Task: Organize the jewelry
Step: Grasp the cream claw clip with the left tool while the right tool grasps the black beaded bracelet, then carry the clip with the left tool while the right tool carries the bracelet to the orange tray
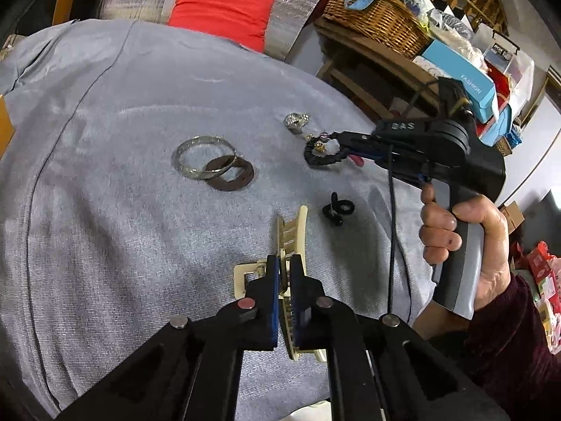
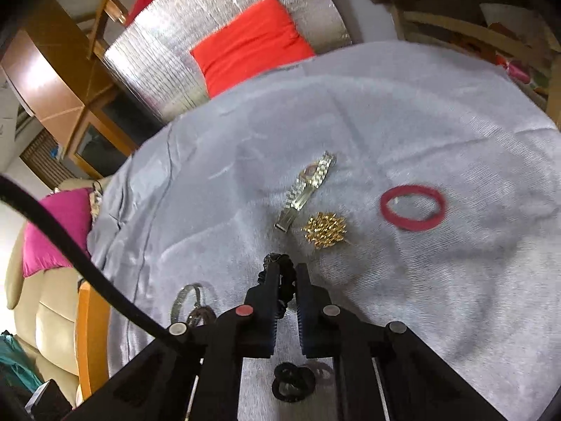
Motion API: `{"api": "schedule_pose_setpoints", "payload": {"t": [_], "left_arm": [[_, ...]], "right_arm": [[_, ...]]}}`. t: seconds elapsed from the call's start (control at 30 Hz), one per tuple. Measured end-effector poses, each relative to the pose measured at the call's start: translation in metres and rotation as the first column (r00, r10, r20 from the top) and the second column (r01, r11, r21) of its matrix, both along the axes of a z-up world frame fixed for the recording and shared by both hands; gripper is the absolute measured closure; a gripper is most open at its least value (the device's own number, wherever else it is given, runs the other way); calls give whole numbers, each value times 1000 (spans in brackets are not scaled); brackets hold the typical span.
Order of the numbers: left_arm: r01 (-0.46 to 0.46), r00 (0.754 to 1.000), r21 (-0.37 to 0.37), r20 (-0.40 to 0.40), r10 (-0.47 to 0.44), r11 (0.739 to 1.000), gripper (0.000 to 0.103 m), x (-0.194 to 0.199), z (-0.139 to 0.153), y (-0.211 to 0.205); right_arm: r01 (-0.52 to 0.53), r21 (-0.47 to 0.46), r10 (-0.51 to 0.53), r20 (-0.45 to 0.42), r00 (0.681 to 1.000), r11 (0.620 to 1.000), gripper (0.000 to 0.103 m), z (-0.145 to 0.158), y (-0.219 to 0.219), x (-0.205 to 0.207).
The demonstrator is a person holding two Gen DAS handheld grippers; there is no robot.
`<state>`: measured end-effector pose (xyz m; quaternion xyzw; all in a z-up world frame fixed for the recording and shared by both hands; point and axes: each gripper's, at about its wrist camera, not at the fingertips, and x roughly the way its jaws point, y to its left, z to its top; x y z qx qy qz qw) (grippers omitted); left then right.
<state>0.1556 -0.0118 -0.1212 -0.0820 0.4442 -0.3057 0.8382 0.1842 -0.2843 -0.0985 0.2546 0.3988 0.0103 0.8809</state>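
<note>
My left gripper [image 1: 284, 265] is shut on a cream hair claw clip [image 1: 292, 233] low over the grey cloth [image 1: 105, 161]. My right gripper [image 2: 286, 270] is shut on a black beaded bracelet [image 2: 280, 263], also seen in the left wrist view [image 1: 320, 152], held just above the cloth. On the cloth lie a silver bangle [image 1: 203, 158] overlapping a brown bangle [image 1: 229, 172], a silver watch [image 2: 308, 184], a gold spiky brooch [image 2: 325, 228], a red bangle [image 2: 413, 207] and a black hair tie [image 1: 337, 208].
A red cushion [image 2: 252, 44] on silver quilted padding [image 2: 168, 59] lies behind the cloth. A wicker basket [image 1: 378, 17] and boxes [image 1: 459, 77] crowd a wooden shelf on the right. A beige chair with a magenta cushion [image 2: 52, 231] stands at the left.
</note>
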Motion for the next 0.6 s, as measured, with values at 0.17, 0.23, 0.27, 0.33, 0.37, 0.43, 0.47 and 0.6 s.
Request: {"api": "schedule_pose_setpoints", "payload": {"t": [0.17, 0.23, 0.27, 0.33, 0.37, 0.43, 0.47, 0.6], "left_arm": [[-28, 1000, -33, -5, 28, 999, 98, 1, 2, 11], [-46, 999, -27, -28, 46, 999, 98, 3, -2, 15], [-54, 998, -29, -37, 53, 998, 97, 3, -5, 13], [-58, 995, -57, -82, 53, 997, 80, 8, -11, 10], [-64, 994, -58, -97, 58, 996, 71, 7, -12, 13], [-89, 992, -35, -89, 86, 995, 41, 5, -12, 13], [-95, 994, -27, -63, 93, 995, 40, 2, -10, 12], [-52, 999, 27, -2, 52, 998, 35, -7, -4, -1]], "right_arm": [[7, 30, -8, 33, 999, 1000, 93, 9, -6, -13], [4, 30, -5, 40, 999, 1000, 93, 11, -6, -17], [1, 27, -3, 42, 999, 1000, 93, 11, -6, -18], [-1, 24, 0, 42, 999, 1000, 93, 12, -6, -18], [-1, 24, 0, 39, 999, 1000, 93, 11, -7, -19], [2, 26, -3, 35, 999, 1000, 93, 10, -7, -18], [3, 28, -4, 34, 999, 1000, 93, 10, -7, -18], [2, 26, -3, 38, 999, 1000, 93, 10, -5, -18]]}}
